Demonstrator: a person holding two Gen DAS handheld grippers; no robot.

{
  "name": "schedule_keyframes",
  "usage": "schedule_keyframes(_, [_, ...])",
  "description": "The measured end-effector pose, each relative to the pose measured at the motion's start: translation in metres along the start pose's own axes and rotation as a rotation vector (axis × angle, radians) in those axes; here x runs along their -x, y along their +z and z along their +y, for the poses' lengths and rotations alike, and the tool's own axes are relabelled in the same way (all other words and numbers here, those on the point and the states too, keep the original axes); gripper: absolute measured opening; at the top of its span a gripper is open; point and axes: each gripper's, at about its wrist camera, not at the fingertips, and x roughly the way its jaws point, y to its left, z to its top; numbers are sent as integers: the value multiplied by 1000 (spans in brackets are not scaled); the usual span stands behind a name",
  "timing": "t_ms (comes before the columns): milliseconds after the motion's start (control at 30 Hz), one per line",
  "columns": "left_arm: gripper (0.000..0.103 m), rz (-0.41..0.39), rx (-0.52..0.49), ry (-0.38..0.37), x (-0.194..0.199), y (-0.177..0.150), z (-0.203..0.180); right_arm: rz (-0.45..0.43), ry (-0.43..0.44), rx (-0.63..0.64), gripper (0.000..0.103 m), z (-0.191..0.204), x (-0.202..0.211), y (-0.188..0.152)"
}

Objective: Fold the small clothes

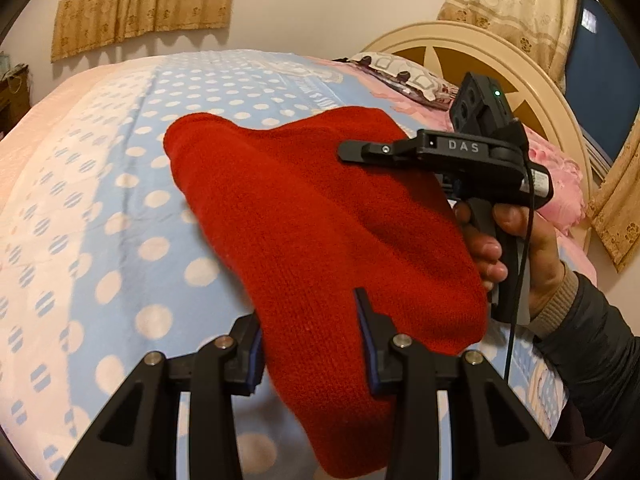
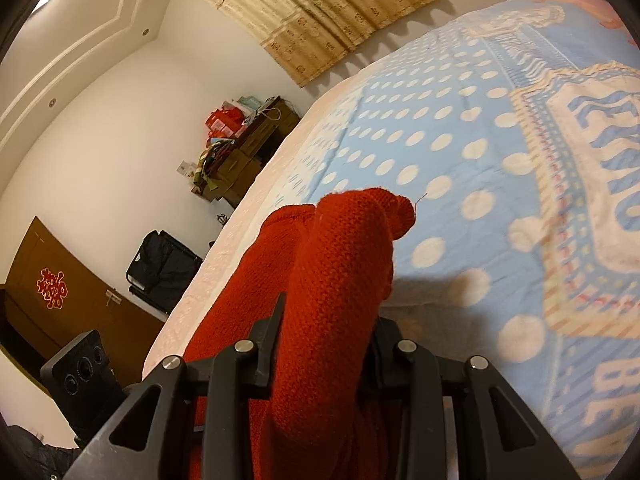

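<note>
1. Plainly soft and light: red knit garment sagged between both grips, lifted over the dotted bedspread toward the bed's near edge.
2. Left gripper clamped on one bunched edge.
3. Right gripper pinched a thick roll.
4. Judged stretchy, not slippery; best held at hems or corners.

Left tongs: matte black linkage arms, silver round screws, blue-edged pads, right tongs: black body lettered DAS, green light, black cable, right hand: dark padded sleeve, tan ribbed cuff
</note>
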Motion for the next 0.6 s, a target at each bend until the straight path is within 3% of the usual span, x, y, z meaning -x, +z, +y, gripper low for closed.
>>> schedule_keyframes(300, [39, 32, 50, 76, 22, -23, 8, 51, 28, 36, 33, 37, -27, -17])
schedule_keyframes(600, [39, -7, 93, 136, 56, -46, 28, 86, 69, 67, 33, 82, -55, -29])
